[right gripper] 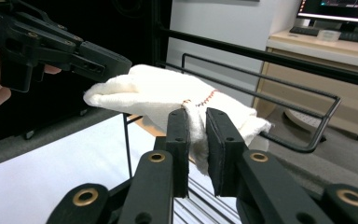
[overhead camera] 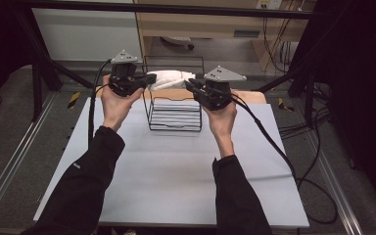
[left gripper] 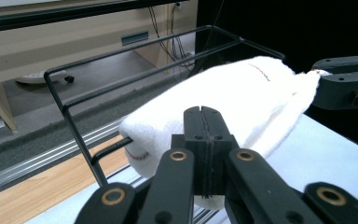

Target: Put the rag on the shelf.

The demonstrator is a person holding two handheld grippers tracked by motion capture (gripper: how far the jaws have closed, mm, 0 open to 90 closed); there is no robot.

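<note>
The left hand (overhead camera: 113, 100), palm up, lifts the left gripper (overhead camera: 144, 81), its jaws pressed together on the towel (overhead camera: 169, 78). The towel hangs between both grippers above the wire rack (overhead camera: 174, 110). The right gripper (overhead camera: 191, 87), on a raised wrist, pinches the towel's other end

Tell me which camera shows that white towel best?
The left gripper view: the towel lies close up across the wire rack, red stitching plain. The right gripper view shows the towel pinched by the right gripper. In the high view the towel is a small white shape.
</note>
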